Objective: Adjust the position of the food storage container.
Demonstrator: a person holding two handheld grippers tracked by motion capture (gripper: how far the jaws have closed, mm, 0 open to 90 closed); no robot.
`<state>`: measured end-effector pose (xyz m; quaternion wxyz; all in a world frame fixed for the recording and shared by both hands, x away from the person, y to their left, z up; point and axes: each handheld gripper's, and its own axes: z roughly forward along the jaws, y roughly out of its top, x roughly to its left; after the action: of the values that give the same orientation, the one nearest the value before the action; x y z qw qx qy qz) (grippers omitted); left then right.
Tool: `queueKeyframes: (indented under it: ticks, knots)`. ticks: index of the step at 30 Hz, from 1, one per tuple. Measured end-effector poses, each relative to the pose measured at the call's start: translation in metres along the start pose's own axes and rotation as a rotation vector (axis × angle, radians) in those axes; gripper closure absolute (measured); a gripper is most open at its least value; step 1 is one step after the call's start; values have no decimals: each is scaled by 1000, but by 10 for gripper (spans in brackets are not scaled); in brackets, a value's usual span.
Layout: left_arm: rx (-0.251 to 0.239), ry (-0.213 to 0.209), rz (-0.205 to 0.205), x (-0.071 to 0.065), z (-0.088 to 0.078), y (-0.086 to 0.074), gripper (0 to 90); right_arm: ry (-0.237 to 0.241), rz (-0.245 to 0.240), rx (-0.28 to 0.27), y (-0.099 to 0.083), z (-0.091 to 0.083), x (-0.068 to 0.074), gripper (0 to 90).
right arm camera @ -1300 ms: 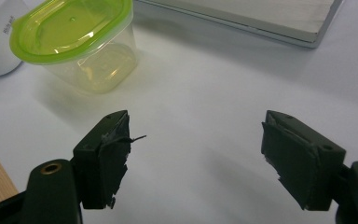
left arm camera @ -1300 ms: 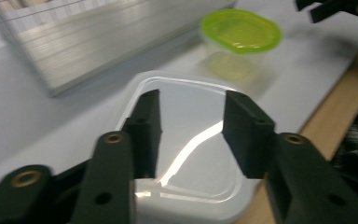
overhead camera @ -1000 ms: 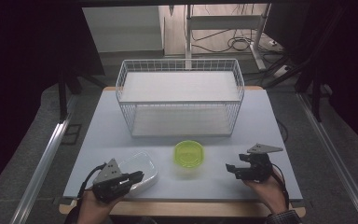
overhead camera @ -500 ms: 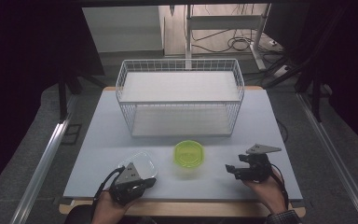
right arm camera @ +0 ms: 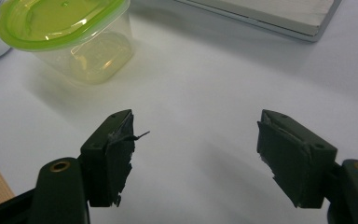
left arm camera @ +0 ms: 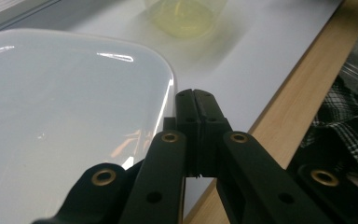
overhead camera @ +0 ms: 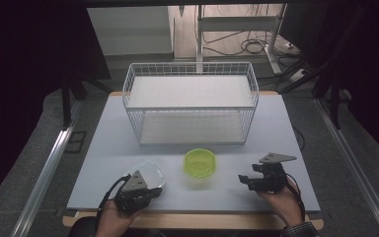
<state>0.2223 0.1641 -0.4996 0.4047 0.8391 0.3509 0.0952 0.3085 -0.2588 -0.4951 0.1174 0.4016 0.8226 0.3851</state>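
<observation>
item 1: left gripper (overhead camera: 150, 190), at 7 o'clock on the pale grey table (overhead camera: 301, 128); fingers (left arm camera: 197, 119) clenched together, holding nothing, lying at the near right corner of the white glossy rounded-rectangular lid (left arm camera: 60, 116), apparently touching its edge.
item 2: the same lid (overhead camera: 148, 173), flat on the table, just at 9 o'clock of the container.
item 3: clear plastic container with lime-green snap lid (overhead camera: 200, 163), at table centre, near edge side; also seen at 11 o'clock from the right gripper (right arm camera: 65, 35).
item 4: right gripper (overhead camera: 246, 180), at 5 o'clock on the table; fingers (right arm camera: 112, 154) released, wide apart, empty, over bare table.
item 5: white wire basket (overhead camera: 191, 101), at 12 o'clock, empty.
step judged in hand: positioning at the white lid's corner. next move would call for parting the left fingers and seating them over the lid's rim.
</observation>
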Motion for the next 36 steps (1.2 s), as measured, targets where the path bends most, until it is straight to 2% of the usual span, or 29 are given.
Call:
queueKeyframes:
  ticks: [8,9,11,14,15,16,17,20,23,25,26,27,30,31,32,33,35,36]
  knots:
    - [-7,-1,-3,1,-1,-1,897,2,-4,0,0,0,0,284]
    - [-27,-18,-7,1,-4,0,897,4,-8,0,0,0,0,322]
    - [-54,-8,6,0,-11,1,896,22,-12,-5,2,-1,2,402]
    - [-89,45,16,3,-23,1,854,38,-52,-14,7,-4,7,591]
    - [-97,67,10,6,-27,0,820,51,-64,-18,9,-4,9,667]
    - [-97,67,10,6,-27,0,762,66,-72,-17,12,-5,11,720]
    - [-110,126,-7,13,-33,-3,710,78,-81,-22,15,-4,14,767]
    - [-121,193,-35,25,-42,-9,601,96,-128,-15,25,-1,23,876]
    - [-142,253,-72,35,-51,-15,486,119,-135,-23,37,4,31,895]
    - [-152,282,-96,42,-56,-19,419,132,-153,-26,46,9,35,896]
    - [-152,282,-96,42,-56,-19,389,135,-159,-24,50,13,38,896]
    - [-164,301,-106,48,-61,-23,364,139,-161,-24,55,17,41,896]
    - [-173,317,-105,54,-65,-28,302,162,-160,-37,69,32,51,897]
    - [-170,330,-121,60,-66,-33,273,174,-166,-36,74,37,55,897]
    - [-170,330,-121,60,-66,-33,254,174,-166,-36,74,37,55,897]
    - [-171,336,-140,65,-67,-37,245,197,-197,-28,83,46,65,896]
    - [-169,336,-164,69,-67,-40,201,209,-233,-17,91,55,75,896]
    - [-164,335,-164,70,-67,-41,192,220,-247,-10,95,59,80,895]
